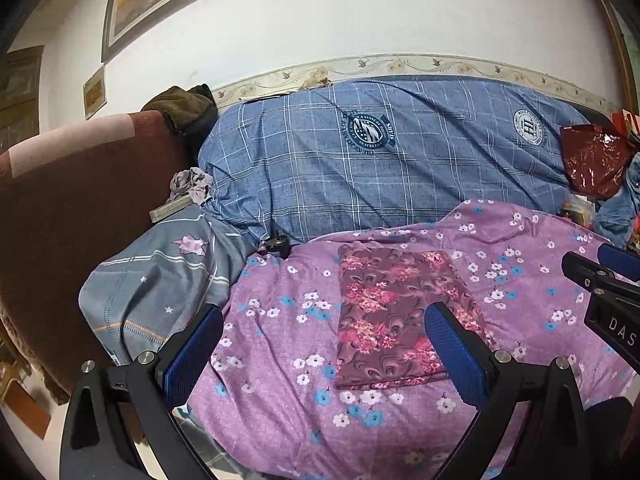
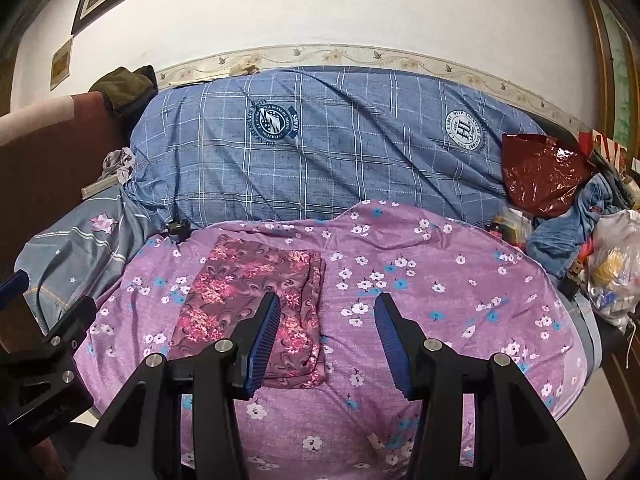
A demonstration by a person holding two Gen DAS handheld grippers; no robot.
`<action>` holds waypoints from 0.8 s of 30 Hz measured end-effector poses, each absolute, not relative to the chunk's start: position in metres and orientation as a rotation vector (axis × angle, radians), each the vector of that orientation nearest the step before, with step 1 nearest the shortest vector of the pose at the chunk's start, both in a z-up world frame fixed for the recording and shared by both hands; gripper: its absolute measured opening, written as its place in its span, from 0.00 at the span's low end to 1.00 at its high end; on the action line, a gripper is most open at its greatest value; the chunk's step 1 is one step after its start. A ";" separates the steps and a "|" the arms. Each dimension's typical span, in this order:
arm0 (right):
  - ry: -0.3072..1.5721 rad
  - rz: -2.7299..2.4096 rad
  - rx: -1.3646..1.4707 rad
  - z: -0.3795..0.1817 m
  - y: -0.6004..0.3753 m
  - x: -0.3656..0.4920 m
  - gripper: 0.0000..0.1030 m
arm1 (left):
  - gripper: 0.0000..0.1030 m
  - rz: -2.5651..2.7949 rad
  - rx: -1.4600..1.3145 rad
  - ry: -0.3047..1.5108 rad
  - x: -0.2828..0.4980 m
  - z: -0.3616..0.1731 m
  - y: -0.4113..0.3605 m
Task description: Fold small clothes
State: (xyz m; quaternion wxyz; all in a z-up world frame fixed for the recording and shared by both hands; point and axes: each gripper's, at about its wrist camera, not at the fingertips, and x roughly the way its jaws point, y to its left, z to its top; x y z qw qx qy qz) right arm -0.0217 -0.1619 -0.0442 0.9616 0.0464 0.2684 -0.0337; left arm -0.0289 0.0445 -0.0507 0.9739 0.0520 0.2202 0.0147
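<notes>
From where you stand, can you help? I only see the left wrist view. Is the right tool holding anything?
Observer: No. The right tool is open, and only the purple flowered sheet shows between its fingers.
Operator: What lies past the red bag on the far right?
Observer: A white plastic bag with something yellow inside, next to crumpled denim.
Operator: Is the folded floral garment tidy on its right side?
Observer: Mostly. Along that edge two layers sit slightly offset.
</notes>
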 end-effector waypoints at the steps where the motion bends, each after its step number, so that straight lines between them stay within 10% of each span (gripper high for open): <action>1: 0.544 -0.069 0.096 -0.045 -0.163 -0.021 0.49 | 0.99 0.028 0.106 0.446 -0.029 -0.051 0.044; 24: 0.539 -0.078 0.100 -0.043 -0.165 -0.023 0.49 | 0.99 0.031 0.111 0.448 -0.030 -0.051 0.037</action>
